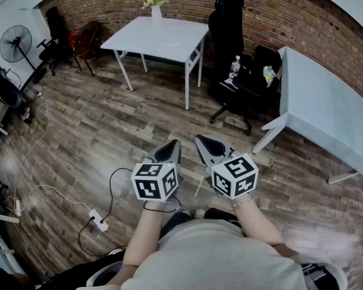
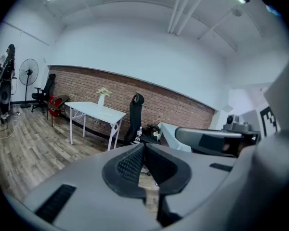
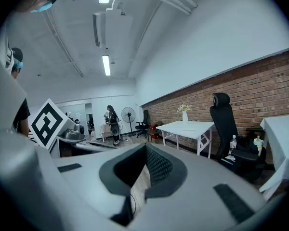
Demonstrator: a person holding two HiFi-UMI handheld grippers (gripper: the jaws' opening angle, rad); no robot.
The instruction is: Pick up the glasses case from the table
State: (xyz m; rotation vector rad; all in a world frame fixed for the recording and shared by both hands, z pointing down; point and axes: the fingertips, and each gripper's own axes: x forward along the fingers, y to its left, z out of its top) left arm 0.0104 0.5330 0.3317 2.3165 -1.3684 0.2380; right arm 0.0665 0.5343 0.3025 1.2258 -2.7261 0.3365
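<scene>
Low in the middle of the head view, the left gripper (image 1: 171,147) and the right gripper (image 1: 204,142) are held side by side in front of the person's body, both reaching toward the top of the frame over the wooden floor (image 1: 97,119). Each carries its marker cube (image 1: 154,181) at the near end. A white table (image 1: 139,38) with a vase of flowers (image 1: 156,8) stands at upper centre, well apart from both grippers. A black office chair (image 1: 227,35) is to its right, and a second table under a pale cloth (image 1: 320,95) fills the right edge. A faint flat item lies on the white table, too small to tell what it is. The glasses case cannot be made out on either table.

Centre-bottom in the left gripper view, the two dark ribbed pads meet along a thin seam with nothing caught between them. The white table and the chair sit small in the distance beyond the tips, against the brick wall (image 2: 183,107). The other gripper crosses the right side of the frame.

Centre-bottom in the right gripper view, the pads are likewise pressed together and hold nothing. The white table lies far off at right of centre, with the chair further right. No glasses case can be made out here either.
</scene>
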